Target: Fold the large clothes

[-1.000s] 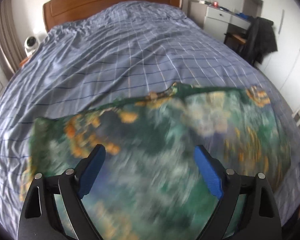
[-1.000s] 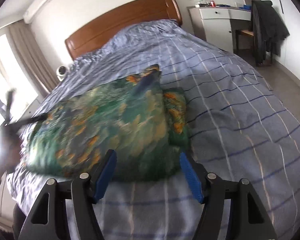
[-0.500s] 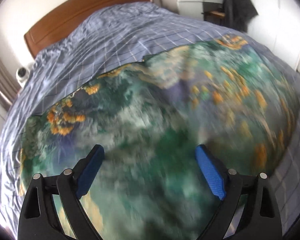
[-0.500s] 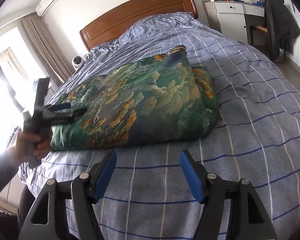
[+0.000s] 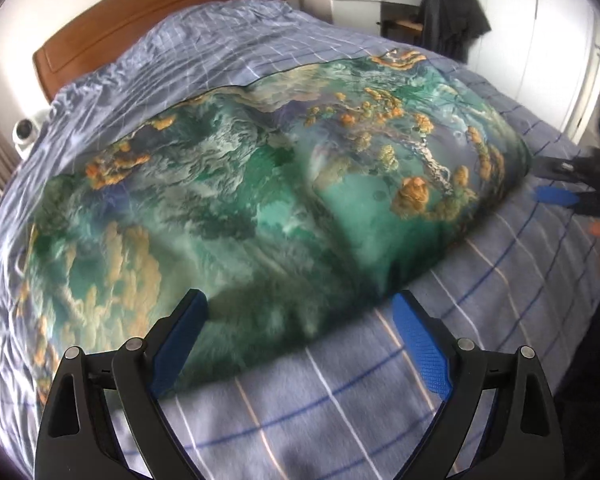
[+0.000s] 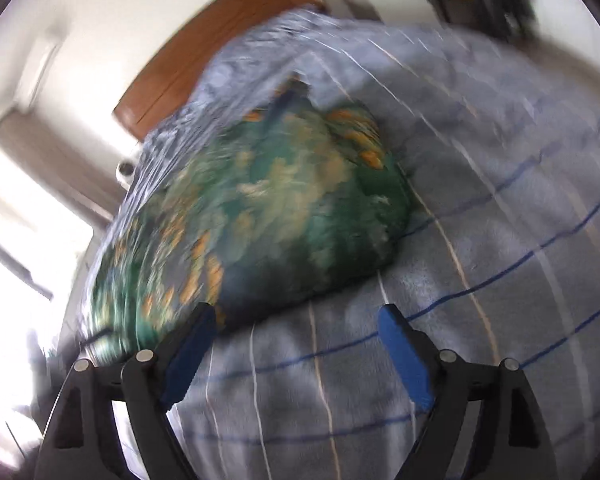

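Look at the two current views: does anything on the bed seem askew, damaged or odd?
Nothing is damaged. The green patterned garment lies folded but puffy on the checked bedspread, its far edge uneven. Both hand-held grippers, left and right, are open and empty.

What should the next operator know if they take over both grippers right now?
Left gripper: open, empty, at the near edge of the green, orange-flowered printed garment.
Right gripper: open, empty, near the garment's other end; this view is blurred.
The garment lies on the blue checked bedspread as one long, puffy layered band, so at least one fold looks done.
Left: probably fold the band's ends inward and flatten it.
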`<action>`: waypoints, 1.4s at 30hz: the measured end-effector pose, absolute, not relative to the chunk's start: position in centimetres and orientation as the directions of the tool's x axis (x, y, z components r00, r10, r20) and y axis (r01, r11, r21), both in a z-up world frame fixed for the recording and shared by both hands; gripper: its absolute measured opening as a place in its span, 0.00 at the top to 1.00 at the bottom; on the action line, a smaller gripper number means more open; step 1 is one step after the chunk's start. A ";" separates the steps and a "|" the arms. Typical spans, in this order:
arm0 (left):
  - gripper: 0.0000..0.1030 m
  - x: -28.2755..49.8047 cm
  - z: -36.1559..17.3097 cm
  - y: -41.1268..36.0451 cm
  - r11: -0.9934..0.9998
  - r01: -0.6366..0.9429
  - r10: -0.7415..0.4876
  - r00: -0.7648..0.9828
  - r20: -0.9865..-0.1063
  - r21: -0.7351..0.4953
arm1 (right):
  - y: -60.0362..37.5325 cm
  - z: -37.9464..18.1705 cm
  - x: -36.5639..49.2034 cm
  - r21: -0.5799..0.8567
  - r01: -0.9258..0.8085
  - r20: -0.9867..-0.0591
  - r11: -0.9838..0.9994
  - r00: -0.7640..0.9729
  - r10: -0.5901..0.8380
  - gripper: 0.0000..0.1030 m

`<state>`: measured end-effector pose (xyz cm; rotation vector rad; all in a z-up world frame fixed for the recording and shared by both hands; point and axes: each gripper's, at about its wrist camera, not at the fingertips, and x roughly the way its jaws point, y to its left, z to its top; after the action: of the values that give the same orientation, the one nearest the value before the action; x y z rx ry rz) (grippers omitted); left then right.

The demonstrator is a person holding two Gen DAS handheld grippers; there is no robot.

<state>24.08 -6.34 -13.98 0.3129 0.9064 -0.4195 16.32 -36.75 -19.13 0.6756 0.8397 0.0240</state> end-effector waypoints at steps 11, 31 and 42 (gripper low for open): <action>0.08 25.2 -8.4 -5.8 0.883 0.469 -0.299 0.554 -0.777 -0.006 | -38.6 -21.9 20.5 0.695 0.386 -0.597 0.606 0.780 0.188 0.59; 0.03 31.7 1.6 -9.3 0.795 0.578 -0.450 0.362 -0.816 -0.182 | -12.3 -7.6 15.9 -0.318 -0.258 -0.334 0.912 0.931 0.147 0.73; 0.65 34.1 -1.5 -3.7 0.897 0.437 -0.268 0.410 -0.872 -0.070 | -6.3 -7.7 13.3 -0.417 -0.415 -0.418 0.808 0.878 0.235 0.49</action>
<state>34.10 -3.66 -1.51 0.1783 1.0593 -0.4465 13.35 -6.27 -7.68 -0.5235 0.3596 0.3561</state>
